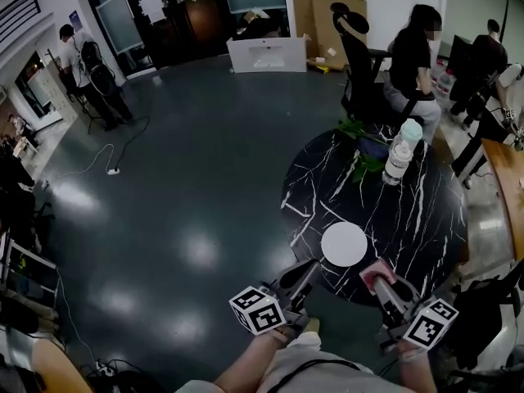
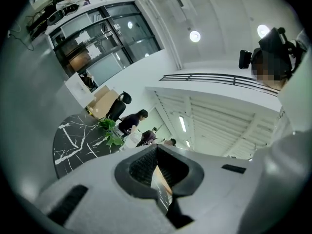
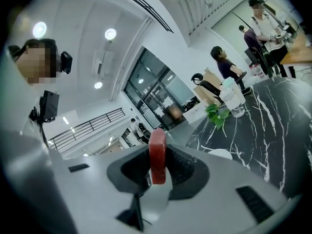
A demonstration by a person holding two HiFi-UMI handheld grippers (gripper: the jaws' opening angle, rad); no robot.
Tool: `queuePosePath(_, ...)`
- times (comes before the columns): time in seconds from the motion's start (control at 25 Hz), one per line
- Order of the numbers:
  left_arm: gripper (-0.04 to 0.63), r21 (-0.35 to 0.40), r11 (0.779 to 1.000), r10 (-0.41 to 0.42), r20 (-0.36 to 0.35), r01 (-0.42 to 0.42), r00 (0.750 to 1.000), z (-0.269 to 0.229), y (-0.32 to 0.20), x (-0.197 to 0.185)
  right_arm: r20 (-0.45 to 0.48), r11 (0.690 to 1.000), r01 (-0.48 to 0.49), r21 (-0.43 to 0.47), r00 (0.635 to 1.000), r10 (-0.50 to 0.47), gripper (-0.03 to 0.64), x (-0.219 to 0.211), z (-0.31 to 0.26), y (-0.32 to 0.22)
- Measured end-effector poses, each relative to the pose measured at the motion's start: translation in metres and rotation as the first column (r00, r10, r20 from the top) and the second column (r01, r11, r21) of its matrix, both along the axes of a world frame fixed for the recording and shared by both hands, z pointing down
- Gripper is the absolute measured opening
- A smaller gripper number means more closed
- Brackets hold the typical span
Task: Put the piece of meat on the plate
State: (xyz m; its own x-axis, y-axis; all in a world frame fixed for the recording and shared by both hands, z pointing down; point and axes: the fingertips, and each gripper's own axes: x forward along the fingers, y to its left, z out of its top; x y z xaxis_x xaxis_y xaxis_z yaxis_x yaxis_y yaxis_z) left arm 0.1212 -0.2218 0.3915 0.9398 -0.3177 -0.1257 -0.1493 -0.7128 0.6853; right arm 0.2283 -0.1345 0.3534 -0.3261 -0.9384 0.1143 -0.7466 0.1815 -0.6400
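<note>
A red piece of meat (image 3: 157,152) stands upright between the pads of my right gripper (image 3: 157,168), which is shut on it. In the head view the meat (image 1: 377,269) and right gripper (image 1: 380,280) hang over the near edge of the black marble table (image 1: 413,219). The round white plate (image 1: 344,244) lies just left of and beyond the meat; it also shows in the right gripper view as a plate (image 3: 220,153) low on the table. My left gripper (image 1: 300,272) is at the table's near-left edge, its jaws together with nothing held (image 2: 159,172).
A water bottle (image 1: 399,155) and a green plant (image 1: 360,134) stand at the table's far side. Behind them are a black office chair (image 1: 357,56) and a seated person (image 1: 413,64). A wooden desk (image 1: 508,178) is at the right, dark floor at the left.
</note>
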Motion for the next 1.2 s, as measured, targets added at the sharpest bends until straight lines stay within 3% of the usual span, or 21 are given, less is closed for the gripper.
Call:
queuePosePath(0.2,0.009,-0.003,0.998,0.056,0.035,-0.056,0.998,0.019,-0.029,0.021,-0.032,0.998,-0.031,-0.061,0.999,0.029,0.092,0.016,0.02,-0.028)
queuePosePath(0.36,0.009,-0.028,0.999,0.046,0.048,-0.045,0.998,0.037,-0.052,0.024,-0.054,0.99,-0.012,-0.139,0.999,0.005,0.094,0.018,0.046,-0.047)
queuePosePath(0.6,0.011,-0.096,0.995,-0.03,0.084,0.038,0.996,0.079,-0.082,0.009,-0.056,0.973,0.04,-0.229,0.997,-0.054,0.094,0.02,0.09,-0.085)
queuePosePath(0.84,0.011,-0.197,0.966,-0.145,0.122,0.167,0.982,0.126,-0.086,-0.013,-0.026,0.945,0.126,-0.3,0.99,-0.14,0.094,0.024,0.138,-0.115)
queuePosePath(0.96,0.009,-0.174,0.959,-0.199,0.141,0.222,0.97,0.135,-0.096,-0.02,-0.024,0.92,0.174,-0.351,0.981,-0.194,0.094,0.02,0.164,-0.126)
queuePosePath(1.2,0.009,-0.13,0.96,-0.23,0.142,0.248,0.963,0.144,-0.113,-0.007,-0.039,0.86,0.23,-0.455,0.96,-0.277,0.094,0.015,0.203,-0.138)
